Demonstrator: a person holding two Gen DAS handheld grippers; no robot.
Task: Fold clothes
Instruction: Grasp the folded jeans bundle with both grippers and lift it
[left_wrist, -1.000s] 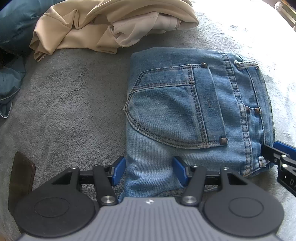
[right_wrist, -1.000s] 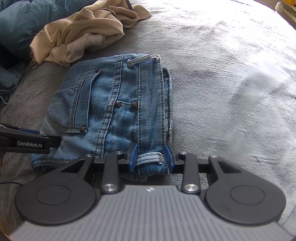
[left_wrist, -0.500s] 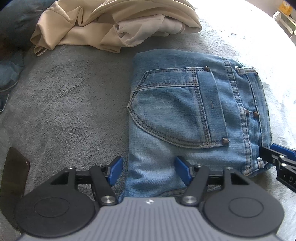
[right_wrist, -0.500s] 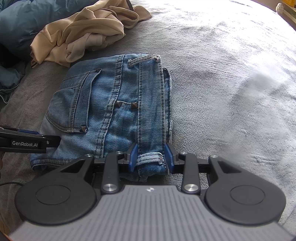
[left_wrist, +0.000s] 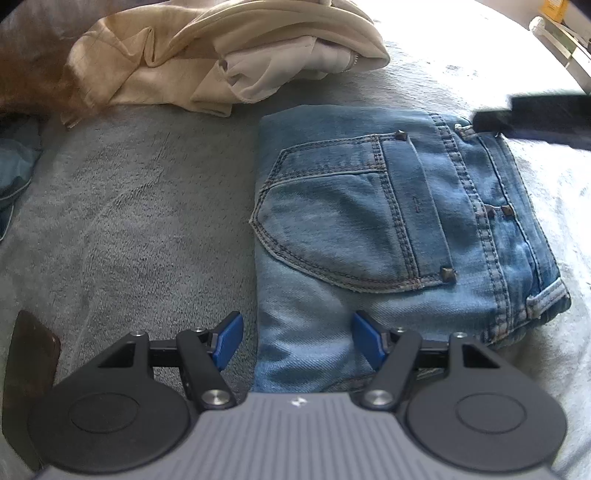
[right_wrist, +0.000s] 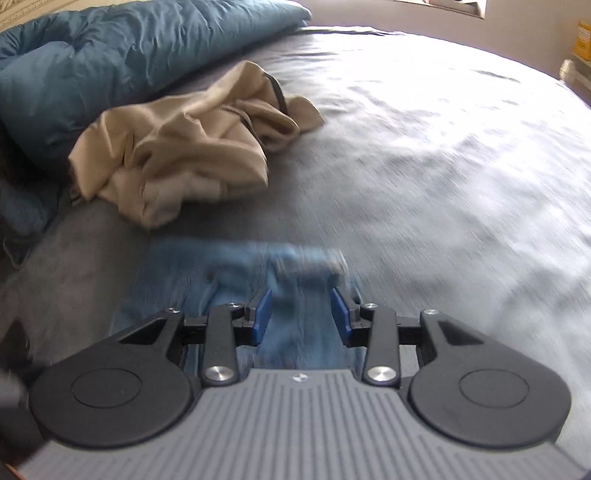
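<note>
Folded blue jeans lie on the grey bed, back pocket up. My left gripper is open at the jeans' near left corner, its fingers astride the near edge, not clamped. My right gripper is open and lifted above the jeans, which look blurred below it. In the left wrist view the right gripper shows as a dark bar over the jeans' far right corner. A crumpled beige garment lies beyond the jeans; it also shows in the right wrist view.
A teal duvet is bunched along the bed's far left. A dark flat object lies at the near left edge. The grey blanket stretches to the right, brightly lit.
My right gripper has let go of the jeans' waistband, opened and risen, swinging forward over the far corner. My left gripper has stayed open at the near edge.
</note>
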